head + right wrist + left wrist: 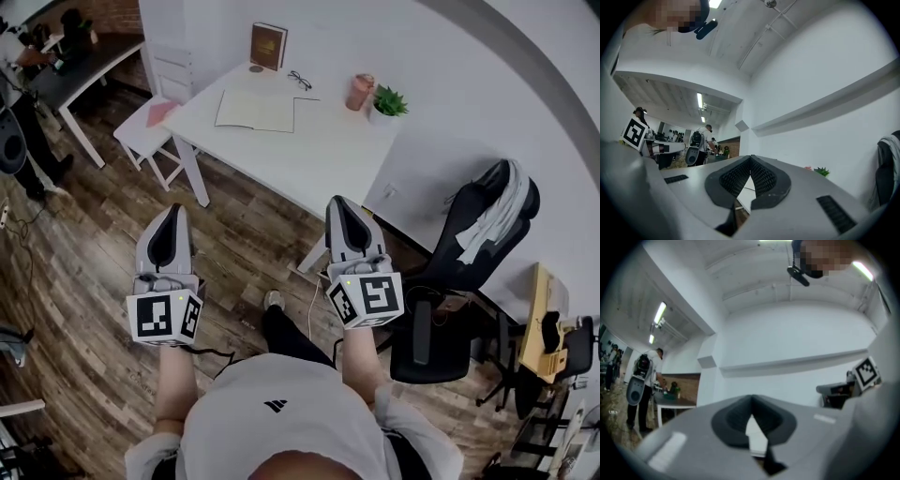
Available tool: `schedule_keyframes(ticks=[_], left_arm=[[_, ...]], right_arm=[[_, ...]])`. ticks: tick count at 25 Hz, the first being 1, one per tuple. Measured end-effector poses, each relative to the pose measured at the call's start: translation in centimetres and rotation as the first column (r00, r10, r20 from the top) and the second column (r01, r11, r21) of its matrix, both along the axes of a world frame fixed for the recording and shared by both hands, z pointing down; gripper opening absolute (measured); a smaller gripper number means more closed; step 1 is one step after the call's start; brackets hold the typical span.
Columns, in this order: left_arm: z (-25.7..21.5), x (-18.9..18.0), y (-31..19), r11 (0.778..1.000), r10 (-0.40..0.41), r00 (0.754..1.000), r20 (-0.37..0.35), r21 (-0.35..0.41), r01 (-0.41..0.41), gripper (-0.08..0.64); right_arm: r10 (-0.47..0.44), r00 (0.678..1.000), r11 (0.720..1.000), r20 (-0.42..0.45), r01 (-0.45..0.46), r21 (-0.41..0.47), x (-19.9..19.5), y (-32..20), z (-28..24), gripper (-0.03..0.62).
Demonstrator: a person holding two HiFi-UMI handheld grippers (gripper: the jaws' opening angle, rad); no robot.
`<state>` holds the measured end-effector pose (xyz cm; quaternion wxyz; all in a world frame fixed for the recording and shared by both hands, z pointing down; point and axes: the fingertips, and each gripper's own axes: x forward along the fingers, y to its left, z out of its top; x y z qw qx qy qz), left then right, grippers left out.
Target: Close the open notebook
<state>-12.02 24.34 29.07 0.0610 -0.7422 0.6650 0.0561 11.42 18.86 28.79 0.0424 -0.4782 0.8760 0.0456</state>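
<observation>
On the far white surface (319,155), entry one?
— Open notebook (255,111), lying flat with cream pages up, on the left part, close to the near-left edge. Upright brown book (268,45) beyond it; spectacles (300,80) just to its far right; pink cup (360,92) and potted plant (387,103) further right.

Condition and handling?
— Judged light and thin. Pages soft, likely to bow or crease if pinched mid-sheet; cover probably a little stiffer. Little risk of breakage, some risk of sliding on the smooth top.

Where to take hold?
— Outer edge of one half, away from the centre fold. Lift it and swing it over onto the other half. Which half is thicker cannot be told from here.

Tools on hand?
— Left hand-held gripper (172,210): jaws pressed together, nothing between them. Right hand-held gripper (339,202): likewise closed and empty. Both over the wooden floor (244,216), near the person, well apart from the notebook. Jaws would need to part before any pinch.

Step status?
— Approach; notebook untouched.
</observation>
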Motion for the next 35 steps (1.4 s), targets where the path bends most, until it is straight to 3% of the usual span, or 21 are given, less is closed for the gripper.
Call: schedule_keyframes(ticks=[17,25,35], left_arm=[[-1.4,0.6,-16.9,0.999,-0.043,0.999,0.002,0.015,0.043,0.008],[-1.5,1.5,-21.7,0.998,-0.062,0.998,0.018,0.009,0.062,0.008],[-0.8,0.0,-25.8,0.997,-0.08,0.996,0.023,-0.005,0.08,0.008]], right_arm=[[-0.088,0.996,0.996,0.025,0.088,0.014,-0.8,-18.5,-1.5,-0.006],[-0.119,0.992,0.993,0.04,0.119,-0.001,-0.6,-23.5,-0.7,-0.006],[-0.112,0.993,0.993,0.047,0.113,-0.018,-1.5,-27.5,0.1,-0.006]])
